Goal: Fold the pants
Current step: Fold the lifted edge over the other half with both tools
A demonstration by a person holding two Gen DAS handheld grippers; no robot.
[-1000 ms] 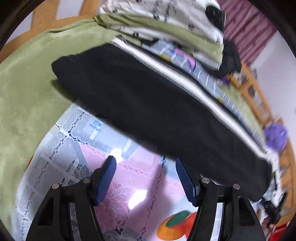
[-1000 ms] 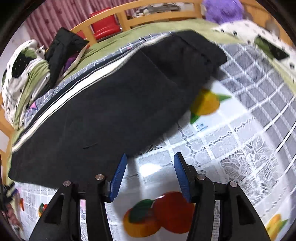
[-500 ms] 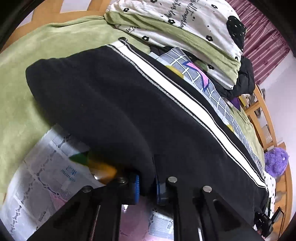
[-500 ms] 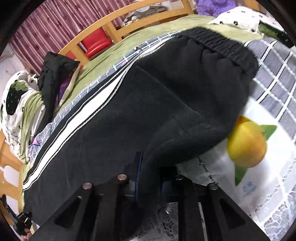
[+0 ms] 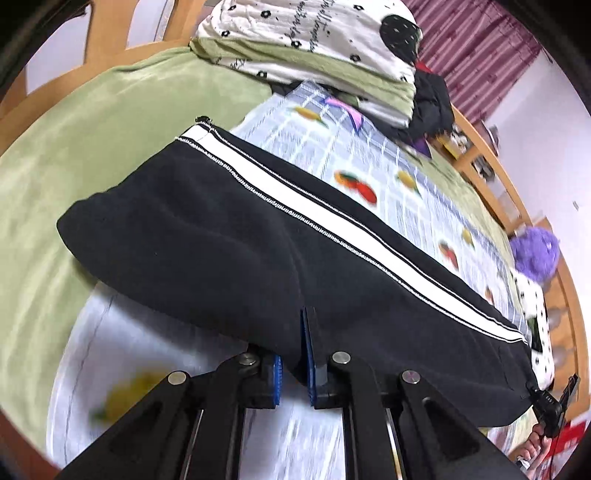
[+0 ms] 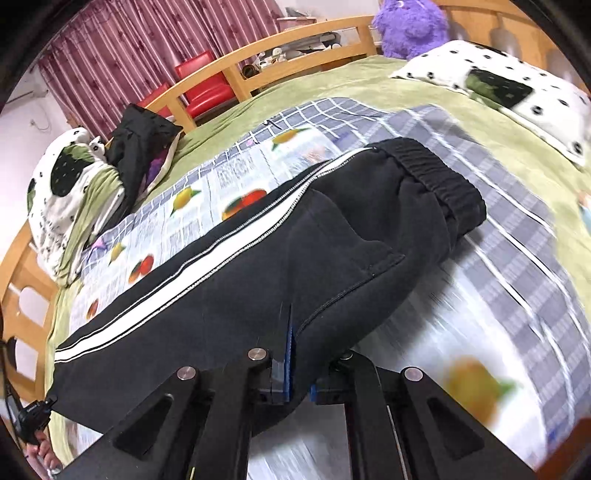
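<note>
The pants [image 5: 229, 236], soft black fleece with a white side stripe and ribbed waistband, now hang lifted above the glossy fruit-print cloth [image 6: 236, 173] on the bed; half a second ago they lay lower. Left tongs [image 5: 293, 363] and right tongs [image 6: 299, 373] are each clamped on the near edge

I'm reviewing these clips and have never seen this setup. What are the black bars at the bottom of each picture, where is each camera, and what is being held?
There is no robot here: a person holds one hand-held gripper in each hand, and each carries a fisheye camera looking along its two fingers. The black bars are those grippers.

In the left wrist view, the left gripper is shut on the near edge of the black pants, which have a white side stripe. In the right wrist view, the right gripper pinches the same edge nearer the elastic waistband.

The pants lie along a fruit-print cloth on a green bedspread. A purple plush toy sits by the wooden bed frame.
</note>
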